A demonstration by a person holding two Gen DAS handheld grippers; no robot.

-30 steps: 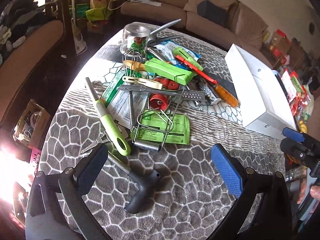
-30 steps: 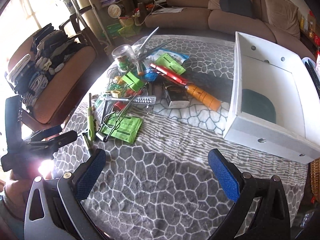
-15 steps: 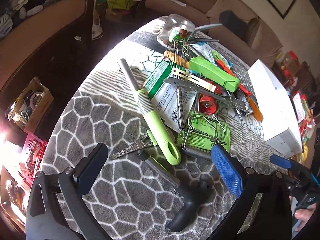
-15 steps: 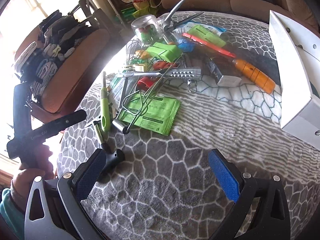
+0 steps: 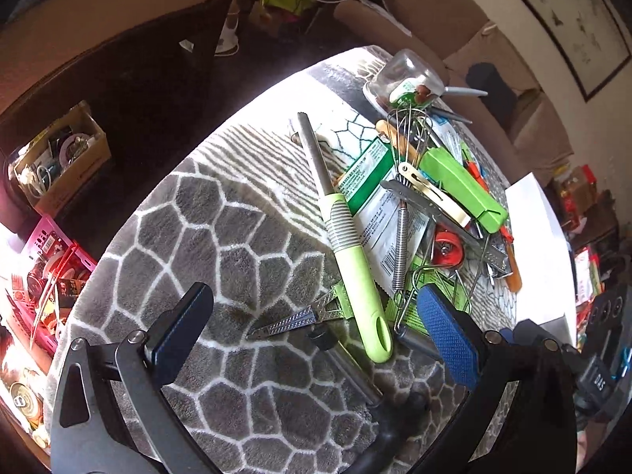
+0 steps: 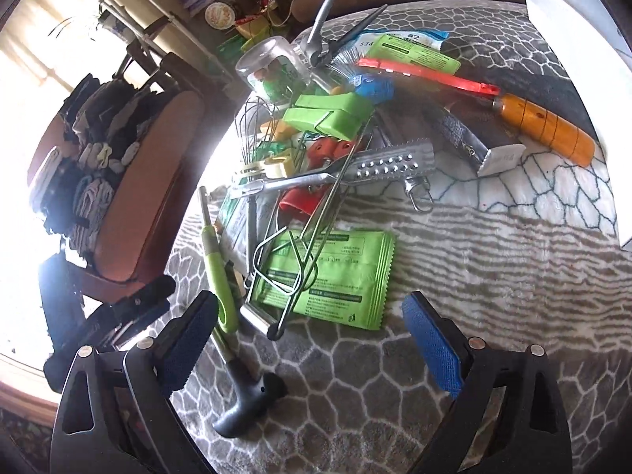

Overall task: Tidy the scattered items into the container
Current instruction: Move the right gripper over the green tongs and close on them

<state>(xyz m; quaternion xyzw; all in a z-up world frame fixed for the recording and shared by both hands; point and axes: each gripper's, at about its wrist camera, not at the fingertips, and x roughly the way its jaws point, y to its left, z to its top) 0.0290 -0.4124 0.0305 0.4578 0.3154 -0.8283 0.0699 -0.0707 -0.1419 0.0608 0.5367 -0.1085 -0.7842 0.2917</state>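
Since the green-handled tool (image 5: 357, 272) lies with its long axis from 11 to 5 o'clock between the fingers of the released left gripper (image 5: 316, 328), it is nearer; the right gripper (image 6: 312, 335), empty, is closing; the container (image 5: 541, 245) sits at 2 o'clock.

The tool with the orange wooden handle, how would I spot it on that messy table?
Start at the white box on the grey patterned cloth. Just beside it, at the heap's edge, lies the orange wooden handle, the only ringed, amber-coloured thing there.
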